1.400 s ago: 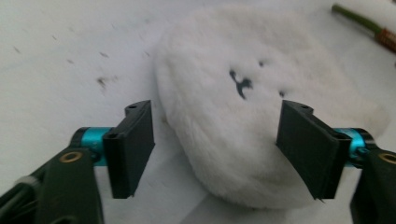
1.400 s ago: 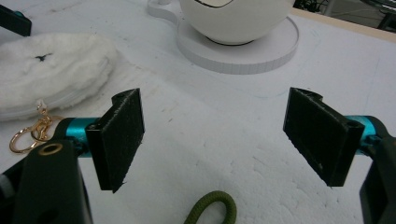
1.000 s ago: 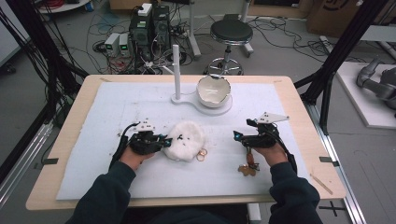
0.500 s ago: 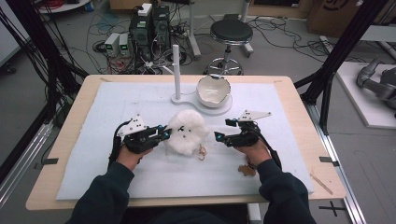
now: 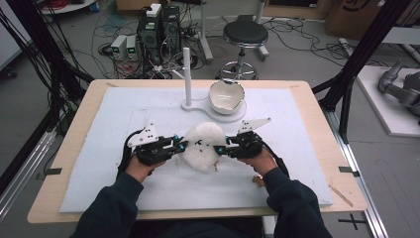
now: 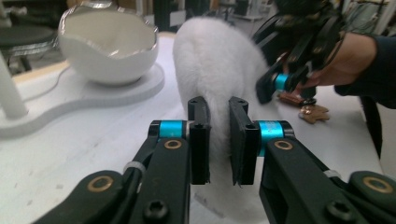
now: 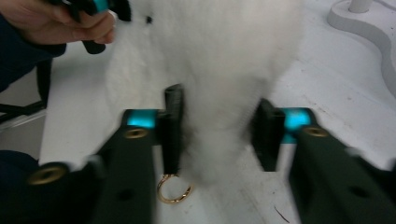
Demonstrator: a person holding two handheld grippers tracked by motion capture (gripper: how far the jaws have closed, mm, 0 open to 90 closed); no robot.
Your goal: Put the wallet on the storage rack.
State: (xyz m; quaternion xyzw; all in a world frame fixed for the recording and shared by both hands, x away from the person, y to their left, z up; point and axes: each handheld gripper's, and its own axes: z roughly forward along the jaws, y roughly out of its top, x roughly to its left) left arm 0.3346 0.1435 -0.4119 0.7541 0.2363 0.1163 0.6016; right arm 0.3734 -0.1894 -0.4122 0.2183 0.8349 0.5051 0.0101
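Note:
A white fluffy toy (image 5: 200, 144) stands on the white mat (image 5: 114, 114), held from both sides. My left gripper (image 5: 182, 145) is shut on its left flank; in the left gripper view the fur (image 6: 219, 70) is pinched between the narrow jaws of the left gripper (image 6: 218, 135). My right gripper (image 5: 219, 148) comes in from the right. Its jaws have just been closing, and the right gripper view has the fur (image 7: 219, 70) squeezed in the right gripper (image 7: 217, 135). A gold ring (image 7: 173, 191) hangs under the toy.
A cracked-egg white bowl (image 5: 226, 95) sits on a white base with an upright post (image 5: 186, 74) behind the toy. A small brown trinket (image 5: 257, 180) lies on the mat near my right wrist. Cables and a stool (image 5: 243, 34) are beyond the table.
The right gripper has travelled left from beside the brown trinket to the toy and closed on its right side. The left gripper kept its hold, and the toy now stands more upright.

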